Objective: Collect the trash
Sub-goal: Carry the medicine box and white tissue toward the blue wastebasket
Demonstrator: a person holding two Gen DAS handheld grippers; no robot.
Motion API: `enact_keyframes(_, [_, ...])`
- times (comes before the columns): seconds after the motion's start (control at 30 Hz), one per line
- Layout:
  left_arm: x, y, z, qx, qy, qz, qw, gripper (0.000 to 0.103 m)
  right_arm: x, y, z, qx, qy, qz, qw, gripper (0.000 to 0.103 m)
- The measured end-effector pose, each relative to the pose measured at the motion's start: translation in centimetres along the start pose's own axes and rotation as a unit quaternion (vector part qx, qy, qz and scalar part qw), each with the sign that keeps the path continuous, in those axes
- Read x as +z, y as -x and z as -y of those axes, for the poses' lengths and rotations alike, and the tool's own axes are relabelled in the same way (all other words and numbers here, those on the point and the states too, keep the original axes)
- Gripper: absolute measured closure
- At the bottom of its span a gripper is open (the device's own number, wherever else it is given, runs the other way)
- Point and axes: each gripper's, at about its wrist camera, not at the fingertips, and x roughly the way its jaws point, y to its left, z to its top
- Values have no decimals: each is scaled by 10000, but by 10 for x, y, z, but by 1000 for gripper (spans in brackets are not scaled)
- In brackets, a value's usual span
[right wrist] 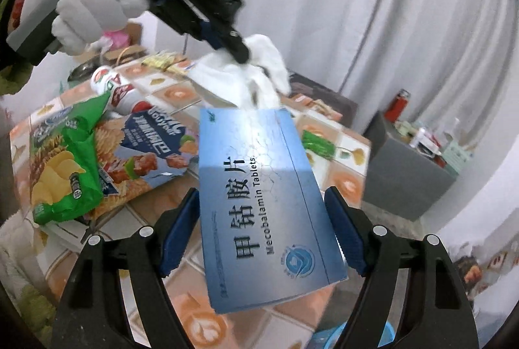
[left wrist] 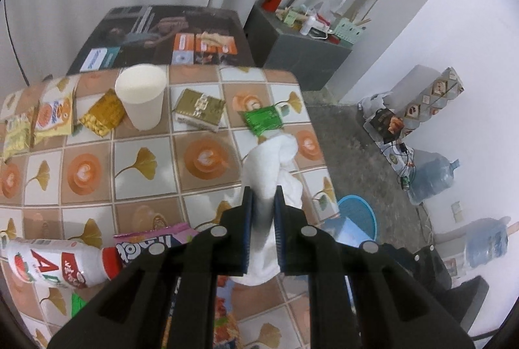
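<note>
White curtains hang behind a small table with a tiled cloth of orange cups and yellow leaves. Lots of trash lies on it: a white paper cup near the top middle of the left view, a gold wrapper just left of the cup, a green wrapper to the right, and a milk bottle on its side at the lower left.

Both claws are holding something and look lifted off the table. The left gripper is squeezed tight on a soft white tissue, which hangs from its tips. In the right view, a gloved hand at the upper left carries that claw. The right gripper is clamped on a blue tablet box, one pad on each long side.

So the picking-up part seems done for these two things. Next comes the drop: a blue bin shows on the floor at the lower right, beside the table edge. Both claws should go over it, then let go.
</note>
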Motion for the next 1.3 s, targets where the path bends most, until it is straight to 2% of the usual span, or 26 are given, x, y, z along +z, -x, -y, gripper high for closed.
enact_keyframes(0.03, [0,4,7,12,-55,19,10000,91,-3,6,5,-48,-75,20,10000,31])
enact_keyframes(0.07, [0,8,15,21,-110,35,9999,91,-7,15,13,-103,-197,51,9997,37])
enact_keyframes(0.1, [0,11,20,25,-152,44,9999,91,-10,21,21,-169,-342,6,9993,59])
enact_keyframes(0.13, [0,14,30,26,-223,54,9997,91,-13,25,28,-217,-466,-23,9987,63])
enact_keyframes(0.2, [0,17,44,12,-337,76,9994,91,-23,36,48,-238,-858,-4,9960,63])
enact_keyframes(0.3, [-1,18,72,-76,-568,77,9983,91,-43,43,79,128,-1693,-38,9855,63])
enact_keyframes(0.37, [-4,13,90,-190,-672,16,9976,91,-55,38,86,240,-1969,-121,9800,63])
enact_keyframes(0.47, [-10,5,104,-282,-781,-100,9965,91,-77,37,105,496,-2653,-108,9628,59])
enact_keyframes(0.57, [-14,-5,108,-326,-816,-218,9959,91,-98,48,127,471,-3185,-37,9467,57])
enact_keyframes(0.67, [-18,-11,106,-372,-822,-279,9955,91,-116,61,142,290,-3477,-39,9372,52])
enact_keyframes(0.73, [-22,-15,104,-386,-835,-347,9952,91,-132,73,151,95,-3713,-30,9285,44])
enact_keyframes(0.83, [-26,-24,99,-401,-801,-454,9949,91,-162,88,163,-62,-4225,13,9063,38])
enact_keyframes(0.87, [-27,-27,97,-404,-798,-481,9948,91,-177,91,165,-73,-4473,29,8944,37])
enact_keyframes(0.93, [-29,-33,98,-399,-829,-549,9942,91,-199,93,165,-71,-4768,-22,8790,36])
enact_keyframes(1.1, [-34,-51,107,-363,-925,-760,9921,91,-255,73,140,-168,-5190,-593,8525,35])
enact_keyframes(1.17, [-37,-61,118,-387,-1011,-858,9904,91,-279,71,132,-175,-5465,-714,8342,35])
enact_keyframes(1.2, [-40,-68,125,-403,-1076,-923,9891,91,-296,68,126,-149,-5678,-763,8195,35])
enact_keyframes(1.3, [-46,-84,146,-476,-1227,-1072,9855,91,-326,58,113,-40,-6032,-919,7923,34])
